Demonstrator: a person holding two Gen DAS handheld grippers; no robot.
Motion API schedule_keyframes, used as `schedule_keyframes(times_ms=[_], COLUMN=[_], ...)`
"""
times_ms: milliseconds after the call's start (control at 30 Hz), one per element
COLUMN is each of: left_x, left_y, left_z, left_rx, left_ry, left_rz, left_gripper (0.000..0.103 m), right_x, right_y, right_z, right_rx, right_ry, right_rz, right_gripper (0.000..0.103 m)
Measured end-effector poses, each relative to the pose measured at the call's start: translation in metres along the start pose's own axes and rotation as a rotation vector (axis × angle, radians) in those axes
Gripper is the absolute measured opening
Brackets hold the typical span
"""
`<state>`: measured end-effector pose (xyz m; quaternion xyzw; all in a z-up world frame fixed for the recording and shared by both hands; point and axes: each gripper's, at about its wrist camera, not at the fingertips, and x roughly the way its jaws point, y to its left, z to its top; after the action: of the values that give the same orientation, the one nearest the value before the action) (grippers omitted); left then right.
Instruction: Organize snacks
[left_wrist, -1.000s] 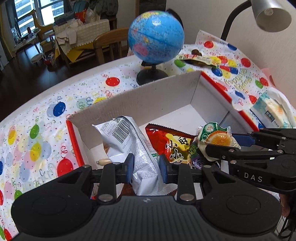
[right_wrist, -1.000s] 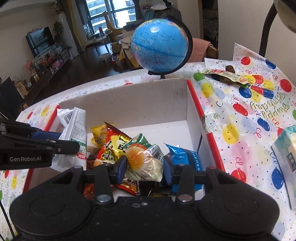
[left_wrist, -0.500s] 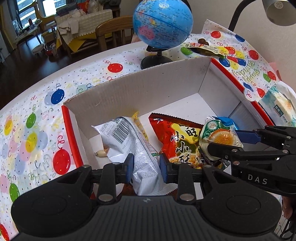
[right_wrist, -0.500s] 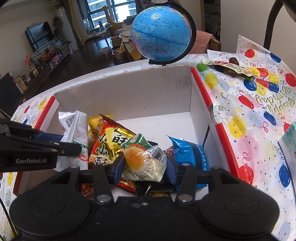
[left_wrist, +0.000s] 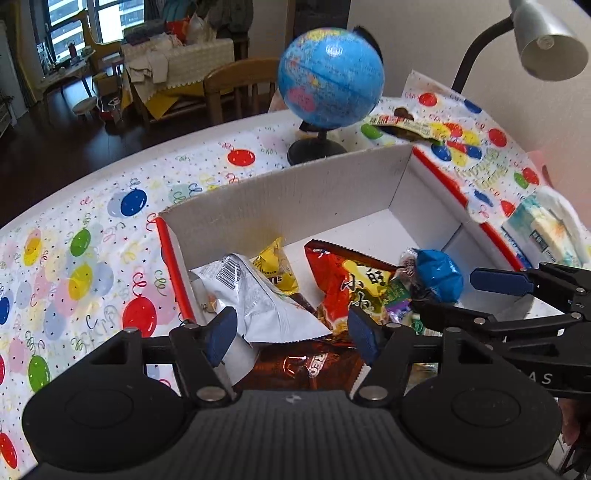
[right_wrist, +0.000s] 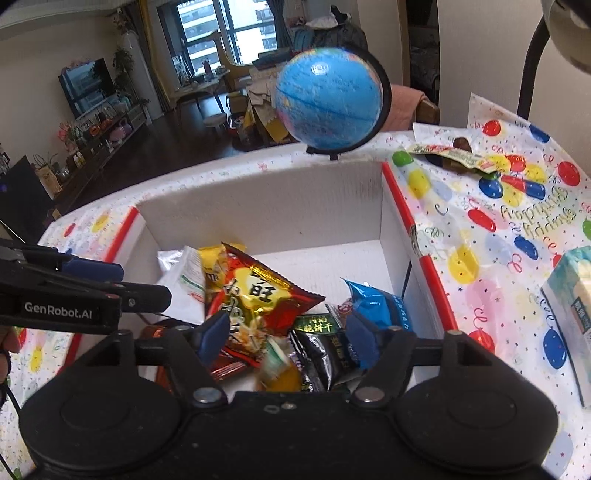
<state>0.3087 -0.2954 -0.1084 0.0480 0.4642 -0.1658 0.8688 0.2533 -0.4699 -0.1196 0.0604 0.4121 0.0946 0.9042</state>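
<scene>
A white cardboard box with red rims holds several snack packets. My left gripper hangs over its near left part, jaws opening. The white barcode packet lies loose below and between the pads, which do not press it. My right gripper is over the near right part, jaws opening too. A blurred yellow-green snack sits low between its fingers, free of the pads. A red-and-yellow bag and a blue packet lie in the middle. Each gripper shows in the other's view: the right gripper and the left gripper.
A blue globe stands just behind the box on the balloon tablecloth. A flat snack packet lies at the back right, a tissue pack at the right, under a desk lamp.
Both grippers have gone from shut to open. The left let go of the white packet and the right let go of the yellow-green snack, which dropped lower into the box.
</scene>
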Motion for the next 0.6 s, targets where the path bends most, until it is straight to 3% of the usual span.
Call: schedule_keyframes(times_ms=[367,600], left_x=[-0.053,-0.088], left_y=[0.008,0.018], left_z=[-0.015,-0.030], left_rx=[-0.020,-0.037], left_ry=[-0.082,-0.143], left_rz=[-0.012,-0.031], left_gripper=[0.073,0.078], right_x=[-0.052,-0.083], right_y=[0.015,0.028], right_z=[-0.004,-0.011], right_rx=[0.029,0.057], right_ry=[-0.092,-0.152], right_rz=[0.034,0.054], right_gripper=[0.090,0.091])
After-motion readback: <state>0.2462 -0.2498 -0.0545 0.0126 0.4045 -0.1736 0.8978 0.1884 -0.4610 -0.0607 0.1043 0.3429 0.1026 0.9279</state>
